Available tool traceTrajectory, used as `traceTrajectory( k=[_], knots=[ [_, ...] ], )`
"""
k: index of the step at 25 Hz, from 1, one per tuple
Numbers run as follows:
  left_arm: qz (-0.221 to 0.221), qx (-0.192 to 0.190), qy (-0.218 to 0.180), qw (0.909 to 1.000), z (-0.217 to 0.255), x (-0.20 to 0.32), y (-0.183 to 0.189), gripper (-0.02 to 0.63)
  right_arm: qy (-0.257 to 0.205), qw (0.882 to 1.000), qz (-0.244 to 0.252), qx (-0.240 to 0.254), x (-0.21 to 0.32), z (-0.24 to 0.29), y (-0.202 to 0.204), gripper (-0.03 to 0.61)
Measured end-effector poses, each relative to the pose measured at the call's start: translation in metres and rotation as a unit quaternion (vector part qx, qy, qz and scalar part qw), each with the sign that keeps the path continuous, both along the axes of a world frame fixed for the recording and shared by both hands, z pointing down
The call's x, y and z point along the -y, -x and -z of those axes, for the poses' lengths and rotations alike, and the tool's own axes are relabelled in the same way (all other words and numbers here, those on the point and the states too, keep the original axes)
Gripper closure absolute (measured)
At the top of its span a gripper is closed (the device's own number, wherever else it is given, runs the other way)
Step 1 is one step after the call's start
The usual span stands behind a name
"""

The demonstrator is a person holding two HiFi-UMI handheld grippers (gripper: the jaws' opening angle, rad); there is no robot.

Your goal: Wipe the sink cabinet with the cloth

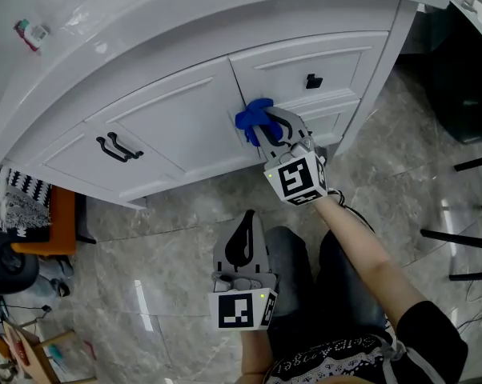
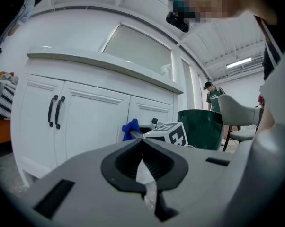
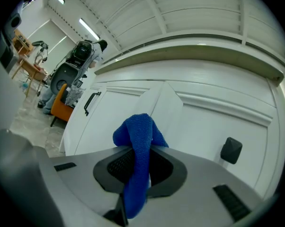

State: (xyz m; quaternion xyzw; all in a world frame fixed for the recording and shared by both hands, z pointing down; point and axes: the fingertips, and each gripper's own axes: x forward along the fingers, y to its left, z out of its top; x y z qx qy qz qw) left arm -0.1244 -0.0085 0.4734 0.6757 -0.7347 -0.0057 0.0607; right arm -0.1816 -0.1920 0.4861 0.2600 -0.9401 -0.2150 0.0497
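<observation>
Cloth pinched in my right gripper meets the cabinet, while my left gripper hangs closed, empty.

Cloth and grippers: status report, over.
Right gripper shut on blue cloth, at cabinet front by door edge. Left gripper shut, empty, held low. Drawer knob right of cloth, apart.

Sink cabinet: one is recorded.
Black bar handles on its doors: two are counted.
Black drawer knob: one is seen.
Blue cloth: one is listed.
Hand-held grippers: two are counted, the left hand-held gripper and the right hand-held gripper.
Marker cubes: two are noted, one on the left and one on the right.
Dark green bin: one is seen.
</observation>
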Motion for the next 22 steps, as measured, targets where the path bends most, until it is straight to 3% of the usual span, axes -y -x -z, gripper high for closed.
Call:
traceTrajectory(
  k=[5, 22],
  knots=[
    [0.009, 0.003, 0.000, 1.0000, 0.002, -0.003, 0.002, 0.609, -0.012, 1.000, -0.017, -0.002, 0.009, -0.001, -0.014, 0.518],
    [-0.008, 0.003, 0.002, 1.0000, -0.001, 0.008, -0.012, 0.609, 0.016, 0.996, -0.076, 0.038, 0.060, 0.003, -0.077, 0.518]
  ],
)
